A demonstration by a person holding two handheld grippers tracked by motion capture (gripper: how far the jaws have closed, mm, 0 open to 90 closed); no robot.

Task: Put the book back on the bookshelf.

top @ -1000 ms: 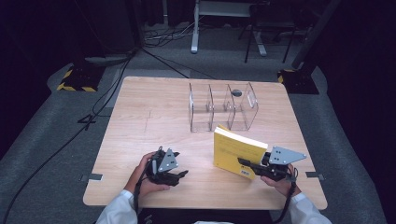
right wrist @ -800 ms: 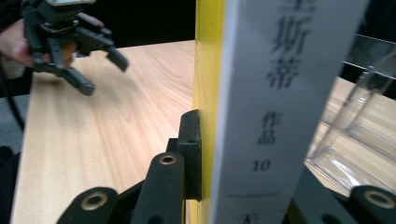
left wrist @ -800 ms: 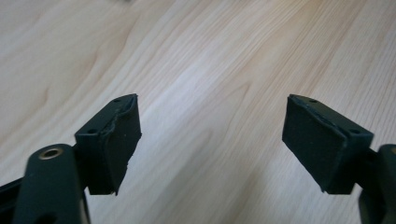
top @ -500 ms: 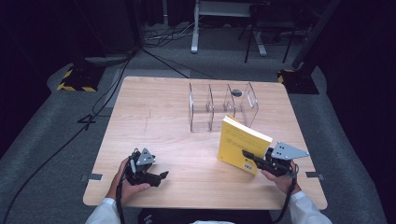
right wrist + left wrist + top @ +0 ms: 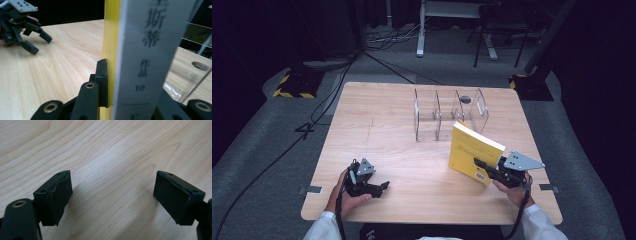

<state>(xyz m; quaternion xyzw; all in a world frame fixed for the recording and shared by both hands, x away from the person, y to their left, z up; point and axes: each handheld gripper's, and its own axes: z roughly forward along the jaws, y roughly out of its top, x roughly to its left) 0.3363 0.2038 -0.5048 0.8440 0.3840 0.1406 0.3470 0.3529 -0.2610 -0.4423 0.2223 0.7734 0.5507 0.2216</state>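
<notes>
Right gripper view: right gripper [image 5: 110,100] has its jaws clenched on the yellow book [image 5: 140,50], pinched across the covers near the spine's lower end. Book stands upright off the table [image 5: 377,125], just near of the clear divider rack [image 5: 447,112]. Likely next step: slot it in, so keep it vertical and line the spine up with 1 gap. Left gripper [image 5: 112,200] has jaws released, empty, near-left.
</notes>
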